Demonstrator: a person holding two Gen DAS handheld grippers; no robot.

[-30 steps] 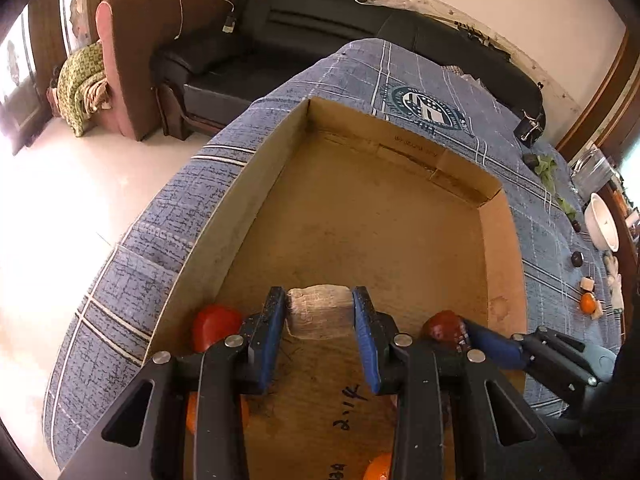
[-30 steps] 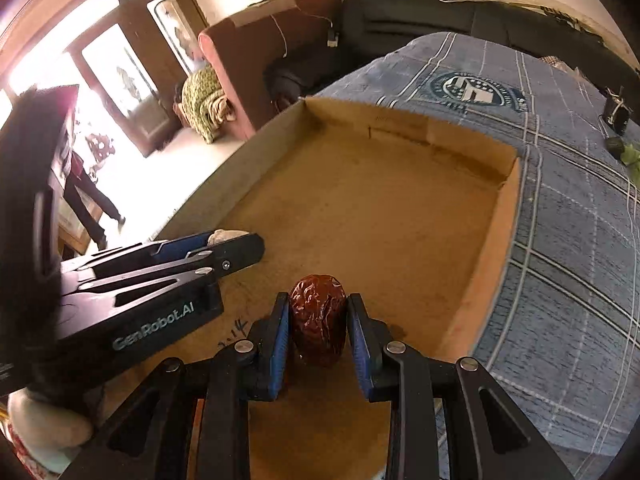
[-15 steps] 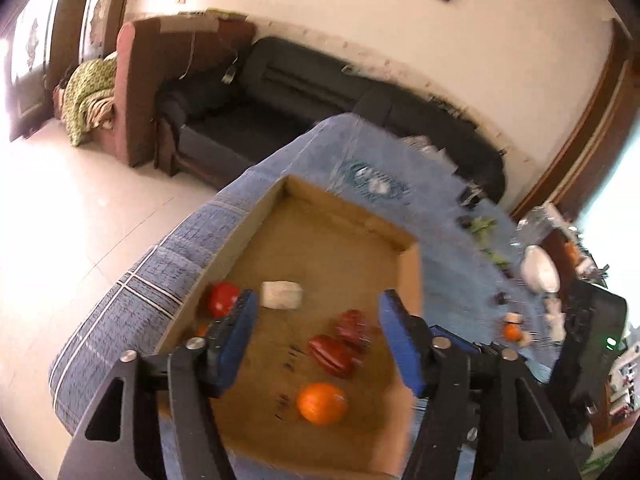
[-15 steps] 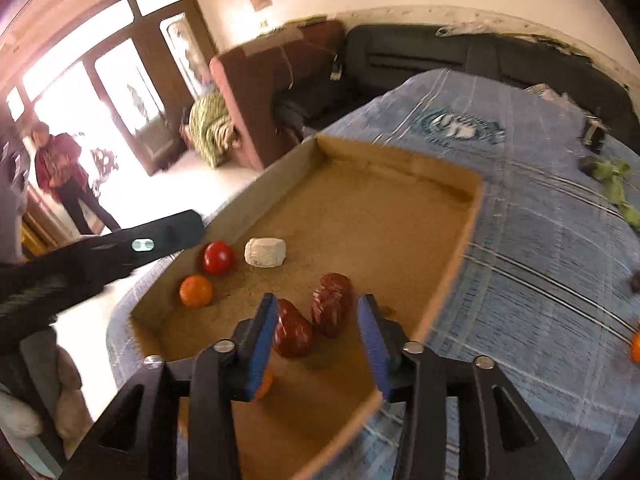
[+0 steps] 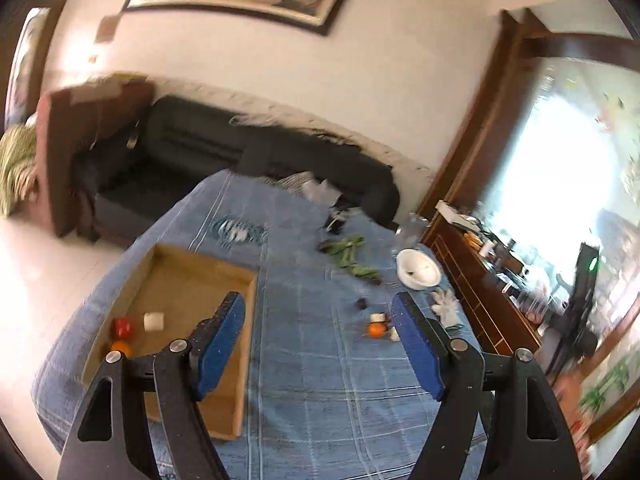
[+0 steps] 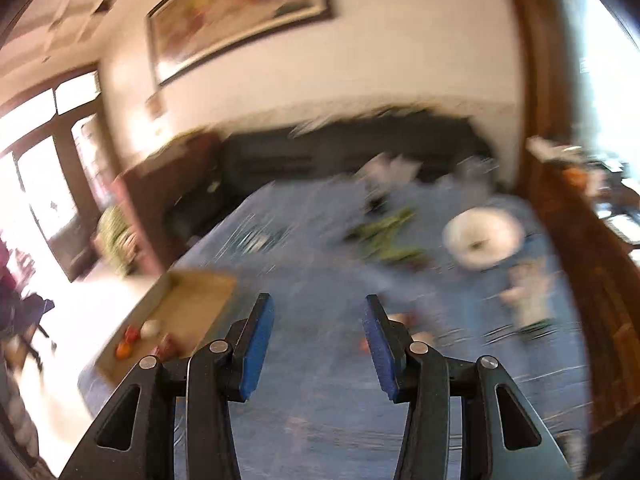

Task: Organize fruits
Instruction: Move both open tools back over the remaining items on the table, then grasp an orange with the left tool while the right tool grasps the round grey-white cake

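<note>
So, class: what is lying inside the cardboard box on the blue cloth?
In the cardboard box: a red fruit, a white piece and an orange fruit. The left claw hides the box's near corner; the blurry right view shows dark red pieces there.

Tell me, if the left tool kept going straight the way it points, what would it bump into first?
Probably the bare blue tablecloth. The left tool is open and empty, and the orange fruit lies just right of that line.

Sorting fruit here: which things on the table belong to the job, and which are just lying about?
Job:
cardboard tray
red fruit, orange and white piece in the tray
loose orange on the cloth
both empty, open grippers, left, right

Lying about:
white bowl
green leaves
white glove
sofa
</note>
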